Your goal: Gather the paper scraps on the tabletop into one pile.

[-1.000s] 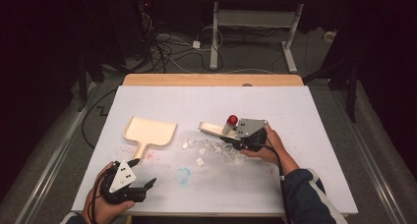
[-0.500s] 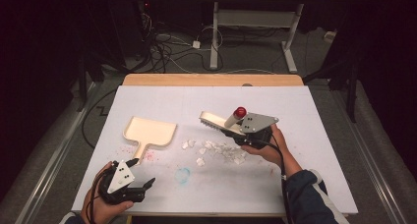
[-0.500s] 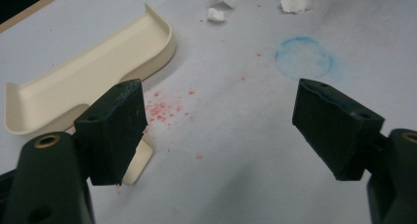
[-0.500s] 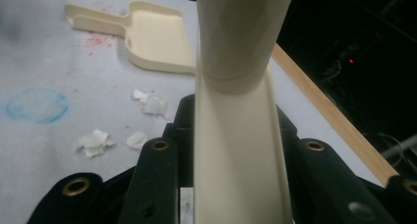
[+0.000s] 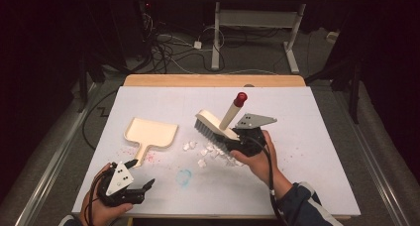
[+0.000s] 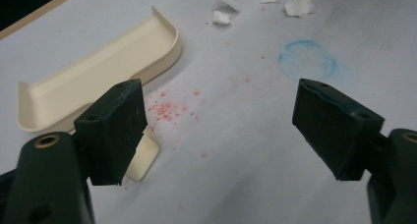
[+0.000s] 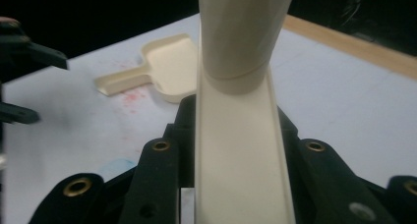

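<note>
A cream hand brush (image 5: 213, 124) with grey bristles and a red-tipped handle (image 5: 240, 97) is tilted up over a scatter of white paper scraps (image 5: 203, 150) at the table's middle. My right gripper (image 5: 237, 139) is shut on the brush's back; in the right gripper view the cream brush (image 7: 236, 175) fills the space between the jaws. A cream dustpan (image 5: 151, 132) lies flat to the left, its handle towards the front. My left gripper (image 5: 142, 173) rests at the front left, open and holding nothing. In the left gripper view the dustpan (image 6: 98, 81) lies just beyond its left jaw.
A faint blue ring (image 5: 183, 176) and red specks (image 5: 151, 158) mark the white table cover (image 5: 307, 127). A wooden strip (image 5: 213, 80) edges the far side. Cables and a desk frame (image 5: 218, 32) stand on the dark floor beyond.
The right gripper has lifted the brush and moved it a little right; the brush now tilts steeper, its bristles off the scraps. The left gripper has stayed put.
</note>
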Demonstrator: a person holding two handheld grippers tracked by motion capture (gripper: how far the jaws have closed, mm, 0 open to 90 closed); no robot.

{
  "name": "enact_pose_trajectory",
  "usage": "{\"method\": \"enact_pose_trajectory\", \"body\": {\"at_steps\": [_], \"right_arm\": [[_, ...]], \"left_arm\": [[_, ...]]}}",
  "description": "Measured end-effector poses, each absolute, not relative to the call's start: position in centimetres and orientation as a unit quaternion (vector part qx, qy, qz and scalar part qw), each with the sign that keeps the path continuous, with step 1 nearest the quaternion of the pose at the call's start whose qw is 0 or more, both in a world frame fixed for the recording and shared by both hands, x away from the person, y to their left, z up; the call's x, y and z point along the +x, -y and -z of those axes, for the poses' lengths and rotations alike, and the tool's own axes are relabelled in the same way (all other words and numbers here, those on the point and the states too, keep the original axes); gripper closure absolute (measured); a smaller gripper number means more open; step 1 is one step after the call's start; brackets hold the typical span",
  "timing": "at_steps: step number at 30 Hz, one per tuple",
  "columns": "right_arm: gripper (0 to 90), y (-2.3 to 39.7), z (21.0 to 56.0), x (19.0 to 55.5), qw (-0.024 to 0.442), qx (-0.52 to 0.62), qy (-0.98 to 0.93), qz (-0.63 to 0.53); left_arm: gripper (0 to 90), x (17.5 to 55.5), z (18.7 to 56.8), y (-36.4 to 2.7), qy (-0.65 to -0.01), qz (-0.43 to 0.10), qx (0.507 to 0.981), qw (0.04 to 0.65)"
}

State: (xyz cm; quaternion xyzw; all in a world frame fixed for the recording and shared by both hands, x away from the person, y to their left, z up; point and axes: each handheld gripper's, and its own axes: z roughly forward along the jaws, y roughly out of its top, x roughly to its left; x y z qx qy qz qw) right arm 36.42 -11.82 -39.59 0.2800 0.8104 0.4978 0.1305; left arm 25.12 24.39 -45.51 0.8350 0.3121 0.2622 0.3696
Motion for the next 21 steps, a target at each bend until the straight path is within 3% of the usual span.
{"method": "enact_pose_trajectory", "body": {"at_steps": [4,10,21], "right_arm": [[67.5,9.6,40.8,34.9,0.08,0.302,-0.8,-0.512],[67.4,6.1,43.5,33.8,0.057,0.318,-0.811,-0.487],[67.2,6.4,46.0,35.6,0.106,0.383,-0.802,-0.446]], "left_arm": [[20.2,25.1,45.5,-24.5,-0.32,-0.258,0.833,0.37],[20.2,25.2,45.5,-24.5,-0.314,-0.262,0.835,0.369],[20.2,25.5,45.7,-24.4,-0.309,-0.257,0.839,0.367]]}}
